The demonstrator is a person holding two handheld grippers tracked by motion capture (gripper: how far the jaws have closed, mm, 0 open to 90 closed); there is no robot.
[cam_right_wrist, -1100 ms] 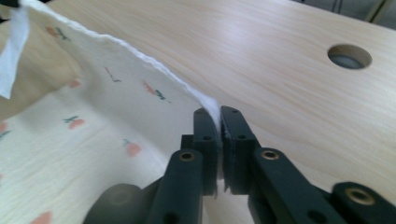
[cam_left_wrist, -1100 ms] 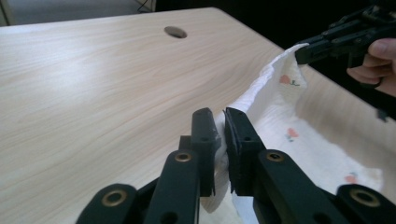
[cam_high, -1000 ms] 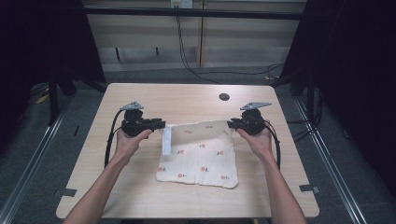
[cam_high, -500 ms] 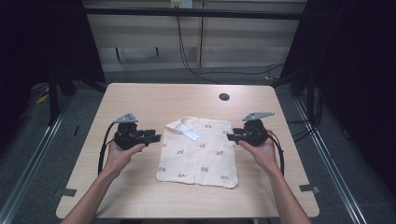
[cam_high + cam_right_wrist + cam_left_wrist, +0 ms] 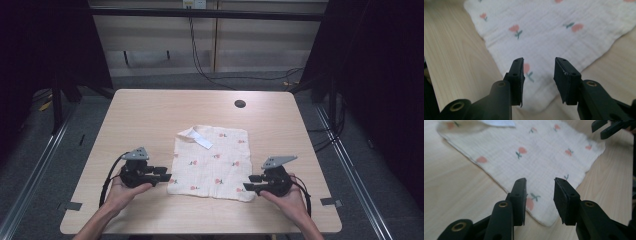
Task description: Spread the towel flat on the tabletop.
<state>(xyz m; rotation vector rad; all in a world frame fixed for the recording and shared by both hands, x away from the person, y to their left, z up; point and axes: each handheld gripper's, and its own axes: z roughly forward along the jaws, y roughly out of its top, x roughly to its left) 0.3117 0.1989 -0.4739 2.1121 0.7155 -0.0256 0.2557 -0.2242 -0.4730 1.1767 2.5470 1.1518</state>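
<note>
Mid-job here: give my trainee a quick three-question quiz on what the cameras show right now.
1. True or false: the left claw is clamped on the cloth.
2. Which corner of the cloth, in the high view, has a white tag folded over it? A near left, B far left, C far right.
3. Fill in: the right claw sits at the cloth's near ____ corner.

Key
1. False: in the left gripper view its jaws stand apart over the corner, pads not pressing on it.
2. B.
3. right.
</note>
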